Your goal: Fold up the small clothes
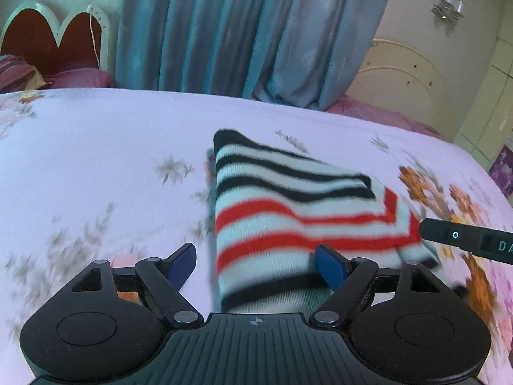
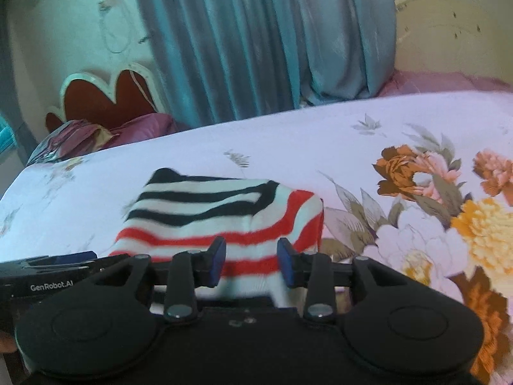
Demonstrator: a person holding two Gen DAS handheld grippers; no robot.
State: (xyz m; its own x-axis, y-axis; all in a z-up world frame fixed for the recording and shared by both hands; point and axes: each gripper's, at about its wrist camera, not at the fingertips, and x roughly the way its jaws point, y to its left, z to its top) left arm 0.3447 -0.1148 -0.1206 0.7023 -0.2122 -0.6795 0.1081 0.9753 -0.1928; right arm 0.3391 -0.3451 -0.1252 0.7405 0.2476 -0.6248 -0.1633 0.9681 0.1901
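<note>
A small knitted garment with black, red and white stripes (image 1: 288, 211) lies folded into a compact packet on the bed sheet, a pale lilac cloth printed with orange and yellow flowers (image 1: 96, 147). The black stripes are on the far part of the packet and the red stripes on the near part. A folded layer on top runs diagonally, so the stripes meet at an angle at the right side.

The left gripper (image 1: 256, 266), black with blue finger pads (image 1: 183, 264), stands wide open. The near edge of the striped garment lies between its two fingers; whether the right pad touches the cloth cannot be told. In the left wrist view the body of the right gripper comes in from the right edge, just beside the right corner of the garment.

In the right wrist view the right gripper (image 2: 251, 261) is also open, with a narrower gap, and the near red-striped edge of the garment (image 2: 224, 215) shows between its blue pads (image 2: 218, 261). It holds nothing.

Behind the bed hangs a long blue-grey curtain (image 2: 263, 41). At the left stand a red headboard with a white scalloped frame (image 1: 54, 38) and purple pillows (image 2: 141, 125).
</note>
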